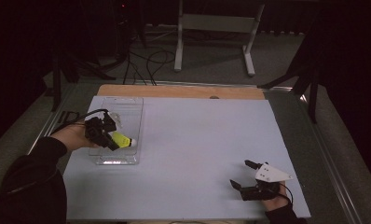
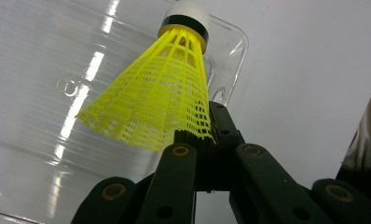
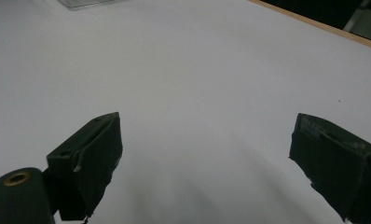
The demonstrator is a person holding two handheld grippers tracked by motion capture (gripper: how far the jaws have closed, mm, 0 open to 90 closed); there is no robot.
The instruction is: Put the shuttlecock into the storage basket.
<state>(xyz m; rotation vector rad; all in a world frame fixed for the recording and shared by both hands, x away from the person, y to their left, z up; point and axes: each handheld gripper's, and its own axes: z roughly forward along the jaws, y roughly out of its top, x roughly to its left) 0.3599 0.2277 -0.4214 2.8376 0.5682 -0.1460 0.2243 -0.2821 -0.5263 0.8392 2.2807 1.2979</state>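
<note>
Clear tray (image 1: 123, 105) at mat's (image 1: 197, 140) left, shuttlecock (image 1: 122, 139) over it — left gripper (image 1: 113, 142) there, right gripper (image 1: 243, 173) near-right.

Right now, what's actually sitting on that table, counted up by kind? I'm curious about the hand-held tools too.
Yellow shuttlecock: 1, clamped by its skirt in the left gripper
Clear plastic tray: 1
Hand-held grippers: 2, the left gripper and the right gripper, whose jaws stand apart with nothing between them
Total: 4

A metal stand (image 1: 216, 28) and cables (image 1: 148, 63) occupy the floor (image 1: 211, 70) beyond.
</note>
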